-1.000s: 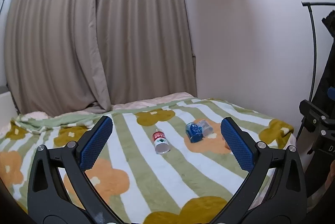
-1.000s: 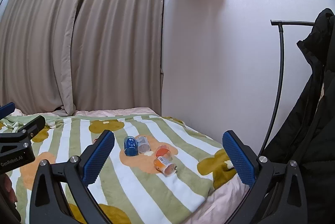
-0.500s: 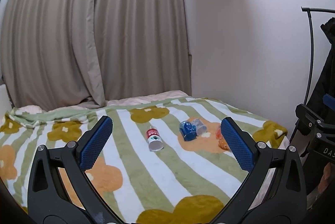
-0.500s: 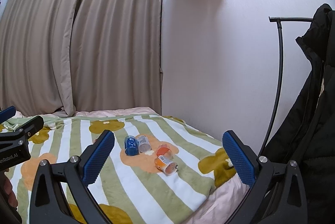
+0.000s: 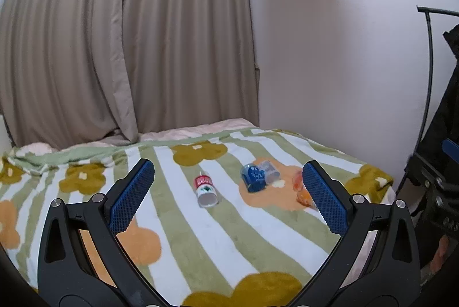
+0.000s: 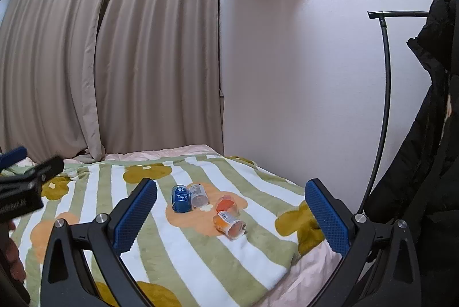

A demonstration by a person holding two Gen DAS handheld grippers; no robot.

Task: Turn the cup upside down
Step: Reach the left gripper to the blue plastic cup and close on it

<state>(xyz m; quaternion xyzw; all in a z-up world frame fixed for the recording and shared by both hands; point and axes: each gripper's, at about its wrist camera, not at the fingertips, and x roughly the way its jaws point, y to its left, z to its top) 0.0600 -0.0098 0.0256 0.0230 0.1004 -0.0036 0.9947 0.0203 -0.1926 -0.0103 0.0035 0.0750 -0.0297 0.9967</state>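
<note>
Several small cups lie on their sides on a striped flower blanket (image 5: 223, 226). A red-and-white cup (image 5: 205, 187) lies alone in the middle. A blue cup (image 5: 253, 178) lies beside a clear cup (image 5: 269, 170); they also show in the right wrist view as the blue cup (image 6: 180, 198) and the clear cup (image 6: 198, 194). Two orange cups (image 6: 229, 222) lie to their right, one partly behind my left gripper's right finger (image 5: 301, 186). My left gripper (image 5: 226, 192) is open and empty, well short of the cups. My right gripper (image 6: 229, 216) is open and empty too.
The blanket (image 6: 200, 246) covers a bed against a white wall (image 5: 330, 63), with beige curtains (image 5: 114, 43) behind. A black coat (image 6: 430, 149) hangs on a rack (image 6: 385, 95) at the right. The bed's right edge (image 6: 315, 264) drops off near the rack.
The left wrist view has drifted right, so the cups sit further left in it. The right wrist view has barely changed. Both grippers stay open.
</note>
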